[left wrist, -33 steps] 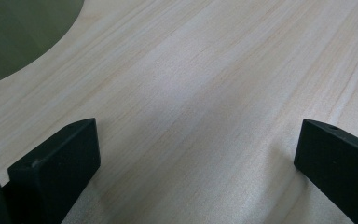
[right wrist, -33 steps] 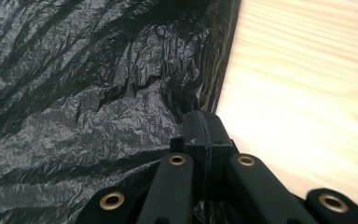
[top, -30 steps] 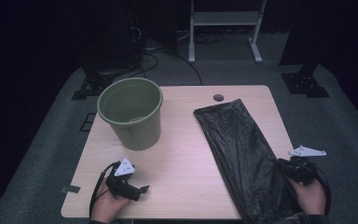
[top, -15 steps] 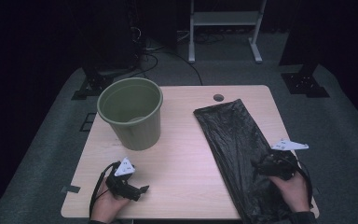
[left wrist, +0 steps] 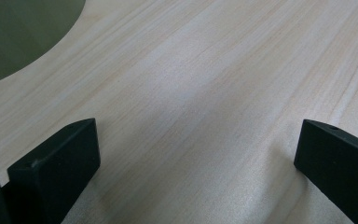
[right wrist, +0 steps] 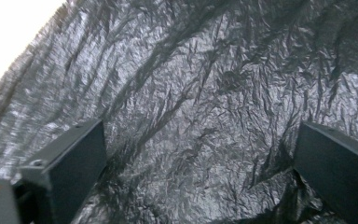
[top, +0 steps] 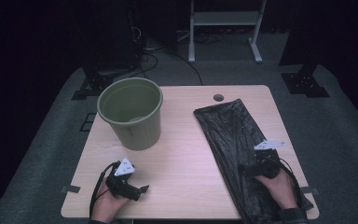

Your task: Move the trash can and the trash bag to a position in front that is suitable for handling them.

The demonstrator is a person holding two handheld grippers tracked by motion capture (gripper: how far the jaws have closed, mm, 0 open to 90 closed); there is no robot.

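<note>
Green bucket (top: 131,112) stands upright on the far-left part of the counter (top: 182,163), well apart from the black plastic bag (top: 235,140) that lies flat along the right side, with bare wood between them. Right gripper (right wrist: 196,154) sits low over the near half of the bag, jaws just opened wide (crinkled plastic spreads between and beyond them, nothing pinched). Left gripper (left wrist: 191,154) rests at the near-left edge, jaws wide apart and holding nothing.
</note>
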